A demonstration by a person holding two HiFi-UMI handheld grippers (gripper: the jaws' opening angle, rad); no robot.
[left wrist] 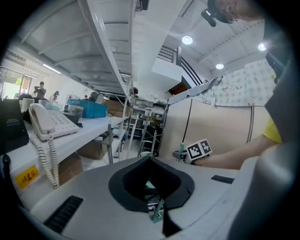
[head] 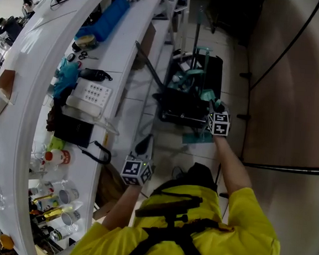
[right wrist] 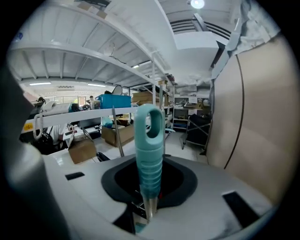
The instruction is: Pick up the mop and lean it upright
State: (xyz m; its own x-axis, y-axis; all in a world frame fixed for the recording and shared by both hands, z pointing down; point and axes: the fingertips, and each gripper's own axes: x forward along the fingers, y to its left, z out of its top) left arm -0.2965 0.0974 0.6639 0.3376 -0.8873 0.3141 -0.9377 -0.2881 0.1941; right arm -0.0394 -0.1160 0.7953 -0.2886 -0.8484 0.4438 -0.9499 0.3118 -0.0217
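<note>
The mop's teal ribbed handle [right wrist: 149,154], with a hanging loop at its end, stands up out of my right gripper [right wrist: 147,213], which is shut on the metal shaft just below the grip. In the head view the right gripper [head: 213,108] reaches out over the floor in front of a black cart [head: 175,106], with a teal flat piece [head: 194,137] just below it. My left gripper [head: 143,148] hangs lower and nearer the bench with nothing seen in it. In the left gripper view its jaws [left wrist: 153,208] sit deep in shadow, and the right gripper's marker cube [left wrist: 199,149] shows ahead.
A long white bench [head: 23,101] runs along the left with a telephone [head: 90,95], a blue bundle [head: 109,18] and bottles [head: 57,159]. Cardboard boxes [right wrist: 82,149] sit under it. A beige partition [head: 296,91] with black cables stands on the right.
</note>
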